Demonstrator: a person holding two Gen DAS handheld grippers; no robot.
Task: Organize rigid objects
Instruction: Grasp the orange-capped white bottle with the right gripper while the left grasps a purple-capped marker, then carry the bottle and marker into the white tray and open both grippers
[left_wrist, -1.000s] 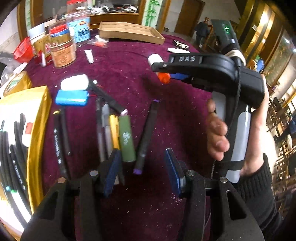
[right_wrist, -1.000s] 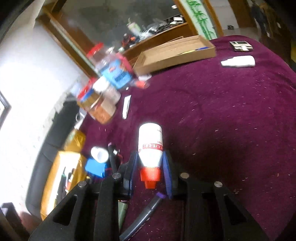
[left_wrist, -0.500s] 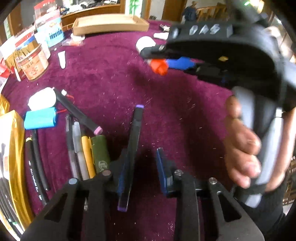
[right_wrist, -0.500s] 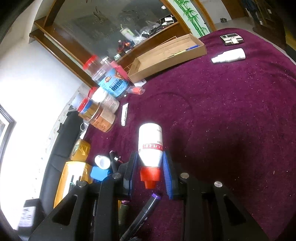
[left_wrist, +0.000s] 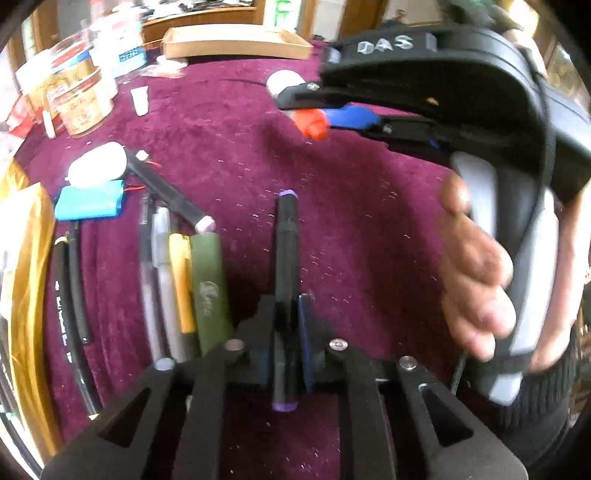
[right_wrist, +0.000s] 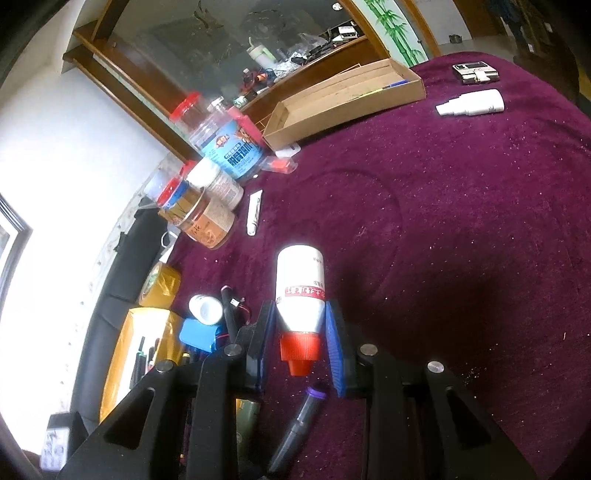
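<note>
My left gripper (left_wrist: 286, 328) is shut on a black marker with purple ends (left_wrist: 286, 258), which points away along the purple cloth. It also shows in the right wrist view (right_wrist: 299, 424). My right gripper (right_wrist: 299, 332) is shut on a white bottle with a red cap (right_wrist: 300, 291), cap toward the camera, held above the cloth. In the left wrist view the right gripper (left_wrist: 317, 110) hovers at upper right with the red cap (left_wrist: 314, 123) showing. A row of pens and a green tube (left_wrist: 210, 288) lies to the left of the marker.
A cardboard tray (right_wrist: 343, 103) stands at the far edge. Jars (right_wrist: 207, 214) cluster at far left. A blue block (left_wrist: 90, 203), a white bottle (left_wrist: 98, 166) and a gold box (left_wrist: 26, 295) lie at left. A white spray bottle (right_wrist: 472, 103) lies far right.
My left gripper has closed on the black marker, which now lies straight between the fingers. My right gripper keeps the white bottle and has moved closer across the left view.
</note>
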